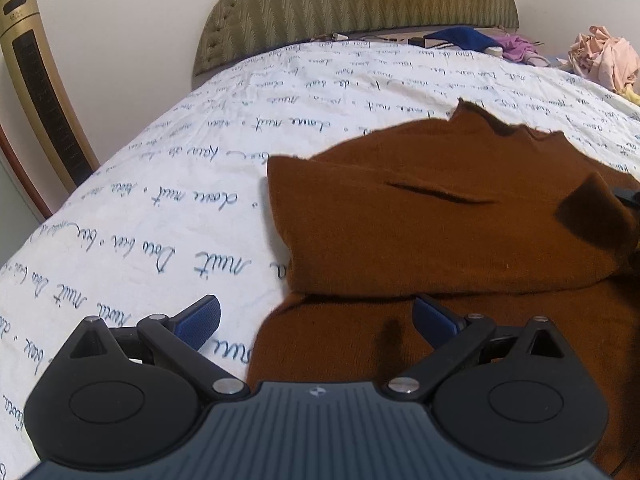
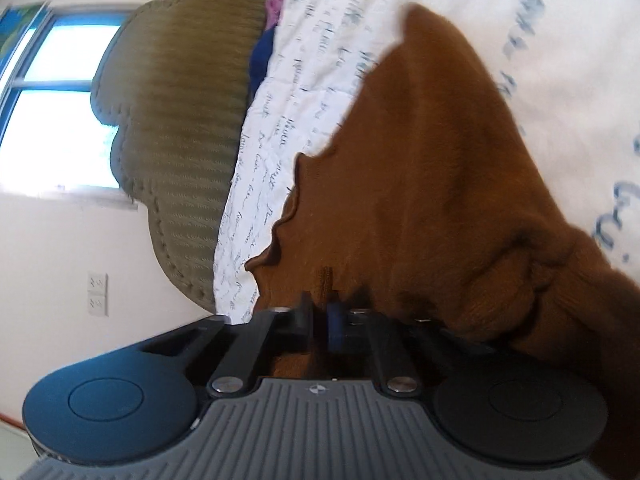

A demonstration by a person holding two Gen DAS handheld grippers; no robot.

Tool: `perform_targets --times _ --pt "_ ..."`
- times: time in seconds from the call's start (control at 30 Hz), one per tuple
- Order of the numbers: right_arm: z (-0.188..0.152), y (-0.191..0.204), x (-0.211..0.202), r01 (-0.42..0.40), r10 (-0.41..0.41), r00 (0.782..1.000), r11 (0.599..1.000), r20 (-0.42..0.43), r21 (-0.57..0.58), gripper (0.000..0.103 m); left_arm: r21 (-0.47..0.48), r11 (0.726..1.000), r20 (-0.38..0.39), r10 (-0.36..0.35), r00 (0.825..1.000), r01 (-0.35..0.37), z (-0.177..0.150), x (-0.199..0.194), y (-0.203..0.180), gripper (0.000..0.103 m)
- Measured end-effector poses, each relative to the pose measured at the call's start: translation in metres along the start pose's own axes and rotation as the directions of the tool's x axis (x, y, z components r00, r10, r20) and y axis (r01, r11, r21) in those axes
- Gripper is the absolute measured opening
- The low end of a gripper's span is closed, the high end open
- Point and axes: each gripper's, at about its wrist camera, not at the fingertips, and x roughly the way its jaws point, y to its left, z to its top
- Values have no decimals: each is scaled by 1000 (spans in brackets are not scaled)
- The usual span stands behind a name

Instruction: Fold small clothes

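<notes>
One brown sweater (image 1: 460,232) lies on the bed (image 1: 160,200); left gripper (image 1: 316,320) fingers spread wide over its edge, right gripper (image 2: 320,316) fingers pinching its fabric

Black left gripper (image 1: 316,322) and right gripper (image 2: 320,316): ribbed grey bodies, round side discs, silver screws, blue-padded jaws.

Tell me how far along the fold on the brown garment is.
Partly done: one flap of the brown garment already lies doubled over its lower layer on the bedsheet. In hand: the right gripper has its jaws shut on an edge of it; the left gripper is open above it. Left: completing and flattening the fold.
</notes>
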Motion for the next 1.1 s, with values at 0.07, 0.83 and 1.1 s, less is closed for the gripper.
perform_targets --times 0.07,0.83,1.1 --pt "0 14 -14 14 -7 997 995 71 -98 12 -6 1000 13 6 1000 -6 5 -1 1 103" --pt "7 -5 -73 337 -234 923 875 304 -349 12 4 1000 -42 -5 999 5 2 17 -2 103" --pt "-21 29 -89 431 -215 871 765 443 -478 21 22 1000 -37 -14 999 15 1 15 -6 103"
